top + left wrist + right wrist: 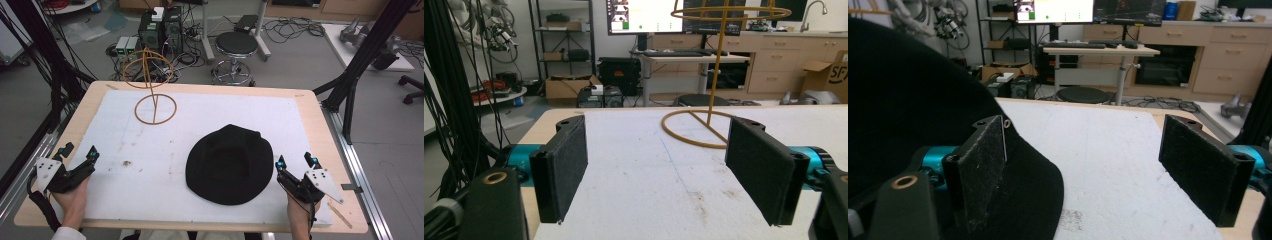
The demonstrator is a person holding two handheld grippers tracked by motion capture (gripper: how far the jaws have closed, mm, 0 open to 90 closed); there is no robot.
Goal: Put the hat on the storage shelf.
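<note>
A black brimmed felt hat [230,164] is lying centre-right on the white foam sheet [150,165]. The left gripper [79,156] and right gripper [296,166] are resting spread, empty, at the lower corners.

The only readable lettering is "SF" in dark print on the side of a cardboard box [833,75] at the right edge of the left gripper view. Writing on the monitor [640,15] beyond the bench is too small to read.
</note>
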